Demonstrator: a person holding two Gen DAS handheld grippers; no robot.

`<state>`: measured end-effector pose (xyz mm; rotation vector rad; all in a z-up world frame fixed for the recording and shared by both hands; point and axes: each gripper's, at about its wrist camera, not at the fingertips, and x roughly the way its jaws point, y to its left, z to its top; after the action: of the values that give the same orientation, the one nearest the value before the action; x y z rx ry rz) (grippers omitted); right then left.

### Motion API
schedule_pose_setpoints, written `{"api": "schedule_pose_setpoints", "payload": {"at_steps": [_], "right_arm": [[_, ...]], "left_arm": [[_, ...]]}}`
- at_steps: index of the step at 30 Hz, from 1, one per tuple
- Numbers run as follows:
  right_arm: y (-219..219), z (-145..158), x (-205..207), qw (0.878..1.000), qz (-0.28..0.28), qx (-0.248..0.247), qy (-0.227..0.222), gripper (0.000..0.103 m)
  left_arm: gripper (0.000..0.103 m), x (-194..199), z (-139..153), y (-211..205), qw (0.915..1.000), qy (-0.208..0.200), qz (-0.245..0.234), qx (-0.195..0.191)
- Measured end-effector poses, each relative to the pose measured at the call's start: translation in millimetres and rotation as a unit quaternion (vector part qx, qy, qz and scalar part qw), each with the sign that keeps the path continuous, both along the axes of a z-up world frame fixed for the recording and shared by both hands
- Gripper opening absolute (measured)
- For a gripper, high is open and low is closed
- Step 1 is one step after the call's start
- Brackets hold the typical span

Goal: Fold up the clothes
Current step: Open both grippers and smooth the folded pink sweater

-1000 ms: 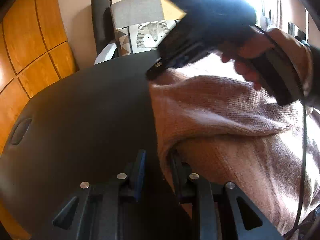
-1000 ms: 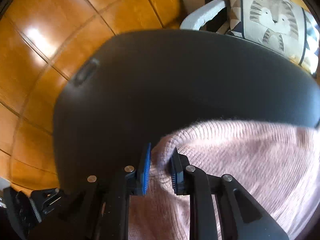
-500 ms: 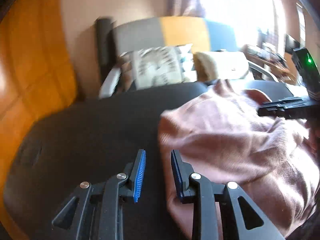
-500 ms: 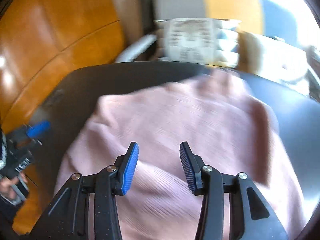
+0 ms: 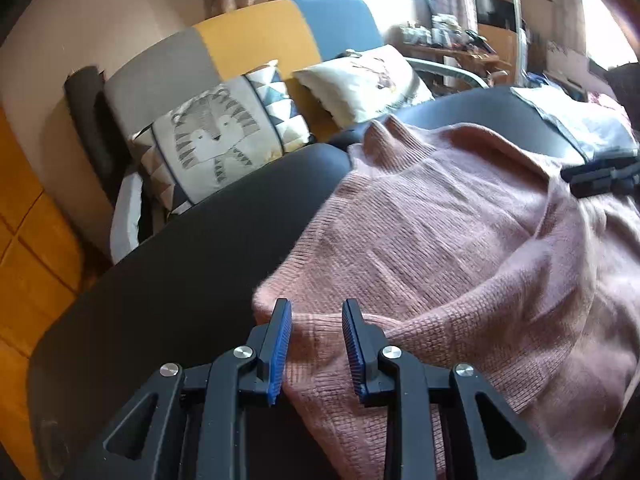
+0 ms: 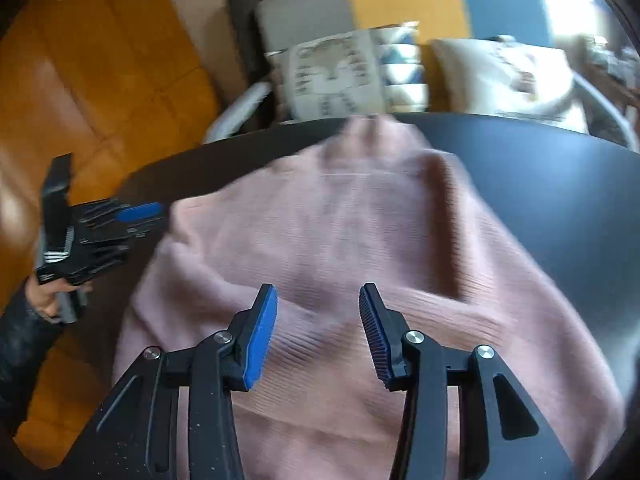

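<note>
The left claw [image 5: 316, 344] stands partly open with nothing pinched between its blue pads; the near left corner of the pink sweater [image 5: 460, 248] lies just under and beyond its tips. The right claw [image 6: 318, 332] gapes wider, likewise holding nothing, and hangs over the near middle of the sweater [image 6: 340, 232], whose knit fills the gap between the pads from below. The garment lies spread on the dark counter [image 5: 192, 272], collar at the far edge, a fold ridge running across its near part.

The left view alone shows a folded pale cloth [image 5: 580, 128] on the far right of the counter, and the tips of the right claw [image 5: 600, 180] poking in over the sweater's right side. The right view, blurred, alone shows the left claw [image 6: 140, 212] from outside, at the sweater's left edge, with the hand [image 6: 52, 296] gripping its handle, and the orange floor [image 6: 100, 80] to the left. Both show the sofa [image 5: 248, 36] beyond the counter with a tiger cushion [image 5: 212, 136]
</note>
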<state>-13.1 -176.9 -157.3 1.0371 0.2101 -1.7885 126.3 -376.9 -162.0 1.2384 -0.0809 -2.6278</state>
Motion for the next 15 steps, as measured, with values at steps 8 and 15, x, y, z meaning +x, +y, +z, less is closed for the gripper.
{"api": "schedule_pose_setpoints", "payload": {"at_steps": [8,15], "right_arm": [[-151.1,-17.5,26.6,0.986,0.164,0.018,-0.014,0.046],[-223.6,-57.8,37.4,0.97,0.222,0.058,-0.075,0.036]], "left_arm": [[0.027,43.8,-1.1,-17.9,0.9895,0.04,0.12,0.07],[0.027,78.8,-18.4,-1.4,0.9884,0.028,0.134,0.066]]}}
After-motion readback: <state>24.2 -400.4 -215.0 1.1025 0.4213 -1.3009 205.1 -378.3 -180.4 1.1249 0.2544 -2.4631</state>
